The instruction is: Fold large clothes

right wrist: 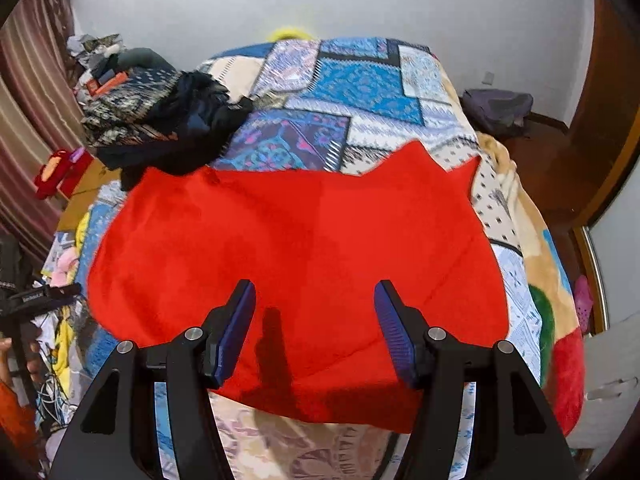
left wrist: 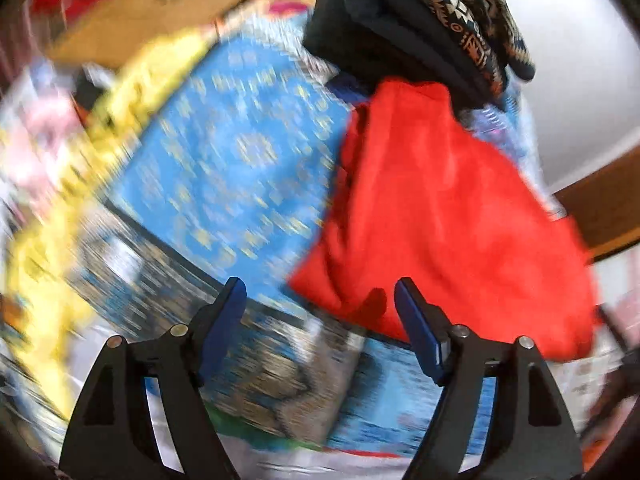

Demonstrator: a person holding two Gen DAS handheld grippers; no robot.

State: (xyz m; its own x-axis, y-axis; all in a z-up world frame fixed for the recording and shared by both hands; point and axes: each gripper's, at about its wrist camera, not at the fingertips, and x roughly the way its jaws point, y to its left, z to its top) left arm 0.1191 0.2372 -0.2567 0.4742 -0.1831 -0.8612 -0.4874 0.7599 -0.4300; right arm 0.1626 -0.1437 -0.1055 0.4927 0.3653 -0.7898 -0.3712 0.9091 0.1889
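Red garment point(right wrist: 304, 248) flat on quilt point(right wrist: 360, 92) — under right gripper point(right wrist: 315, 304), released; left gripper point(left wrist: 320, 300) released beside it.

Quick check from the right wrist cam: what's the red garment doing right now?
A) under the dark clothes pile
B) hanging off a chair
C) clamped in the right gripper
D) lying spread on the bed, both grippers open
D: the red garment lies spread on the patchwork bedspread, while the right gripper and left gripper are both open and hold nothing.
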